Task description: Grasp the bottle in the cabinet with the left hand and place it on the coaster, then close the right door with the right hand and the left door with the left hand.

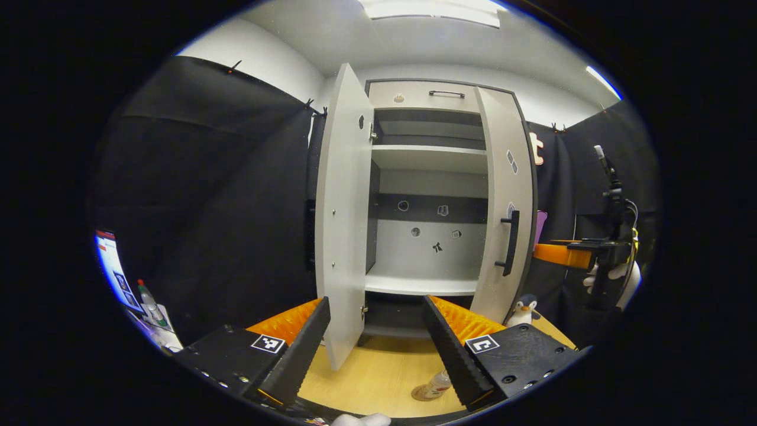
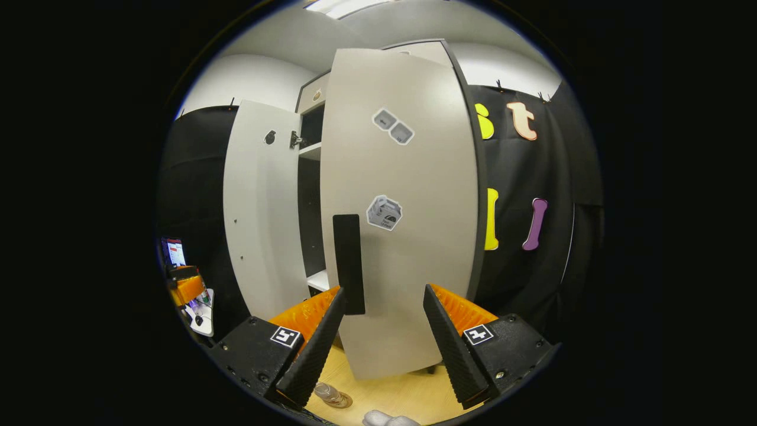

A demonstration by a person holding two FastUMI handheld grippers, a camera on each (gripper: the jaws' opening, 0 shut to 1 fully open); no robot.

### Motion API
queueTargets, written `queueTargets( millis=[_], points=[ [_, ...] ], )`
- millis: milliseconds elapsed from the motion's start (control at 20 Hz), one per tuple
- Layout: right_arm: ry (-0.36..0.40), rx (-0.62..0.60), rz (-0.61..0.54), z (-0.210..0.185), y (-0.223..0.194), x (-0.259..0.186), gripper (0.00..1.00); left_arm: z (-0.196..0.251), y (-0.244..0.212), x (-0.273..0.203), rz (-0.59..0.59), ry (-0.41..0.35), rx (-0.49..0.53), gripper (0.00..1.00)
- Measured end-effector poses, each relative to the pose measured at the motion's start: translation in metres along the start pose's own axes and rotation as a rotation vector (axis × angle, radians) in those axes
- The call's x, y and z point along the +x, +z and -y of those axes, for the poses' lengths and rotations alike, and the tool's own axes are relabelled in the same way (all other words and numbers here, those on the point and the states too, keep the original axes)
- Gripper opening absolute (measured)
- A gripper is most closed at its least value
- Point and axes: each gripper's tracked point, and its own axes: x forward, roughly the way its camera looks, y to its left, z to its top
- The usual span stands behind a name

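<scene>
Two doors are open, and the bottle [image 1: 436,386] already stands on its coaster on the table [image 1: 378,373] below the cabinet [image 1: 426,195]. Both the left tongs [image 1: 372,349] and right tongs [image 2: 378,349] gape empty. We should press the right door [image 2: 402,236] flat beside its handle [image 2: 349,263], swinging steadily, then shut the left door [image 1: 343,225].

The clear bottle [image 1: 436,384] stands on a coaster [image 1: 421,394] before the cabinet [image 1: 429,195], whose right door [image 1: 504,207] is half shut and left door [image 1: 343,213] open.
</scene>
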Motion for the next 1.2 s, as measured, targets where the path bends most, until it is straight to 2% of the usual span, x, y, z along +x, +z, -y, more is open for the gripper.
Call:
queueTargets(
  millis=[250, 300, 350, 600, 700, 750, 800, 850, 900, 950, 1000, 1150, 1200],
  points=[
    [-0.058, 0.011, -0.003, -0.006, -0.006, -0.034, 0.82, -0.052, 0.010, 0.030, 0.023, -0.006, 0.010, 0.95],
    [-0.070, 0.016, -0.008, -0.008, -0.010, -0.040, 0.82, -0.067, 0.011, 0.037, 0.025, 0.003, 0.015, 0.99],
    [-0.081, 0.020, -0.015, -0.012, -0.015, -0.046, 0.82, -0.084, 0.014, 0.044, 0.028, 0.017, 0.020, 0.95],
    [-0.165, 0.047, -0.055, -0.027, -0.041, -0.075, 0.82, -0.154, 0.027, 0.089, 0.061, 0.049, 0.053, 0.95],
    [-0.192, 0.084, -0.064, -0.035, -0.051, -0.084, 0.82, -0.168, 0.026, 0.111, 0.059, 0.037, 0.066, 0.95],
    [-0.202, 0.101, -0.077, -0.040, -0.058, -0.088, 0.82, -0.174, 0.025, 0.119, 0.056, 0.032, 0.078, 0.90],
    [-0.208, 0.111, -0.084, -0.044, -0.062, -0.092, 0.82, -0.179, 0.027, 0.126, 0.058, 0.029, 0.089, 0.90],
    [-0.218, 0.111, -0.094, -0.047, -0.067, -0.094, 0.82, -0.183, 0.029, 0.135, 0.066, 0.025, 0.099, 0.95],
    [-0.230, 0.106, -0.105, -0.047, -0.071, -0.097, 0.82, -0.184, 0.032, 0.144, 0.070, 0.021, 0.106, 0.95],
    [-0.241, 0.104, -0.111, -0.047, -0.073, -0.099, 0.82, -0.182, 0.033, 0.151, 0.077, 0.008, 0.113, 0.90],
    [-0.247, 0.108, -0.111, -0.047, -0.073, -0.100, 0.82, -0.181, 0.034, 0.157, 0.077, 0.002, 0.116, 0.95],
    [-0.252, 0.119, -0.106, -0.048, -0.072, -0.101, 0.82, -0.176, 0.034, 0.170, 0.085, -0.017, 0.122, 0.93],
    [-0.247, 0.118, -0.106, -0.048, -0.071, -0.101, 0.82, -0.177, 0.037, 0.170, 0.091, -0.015, 0.132, 0.90]
  ],
)
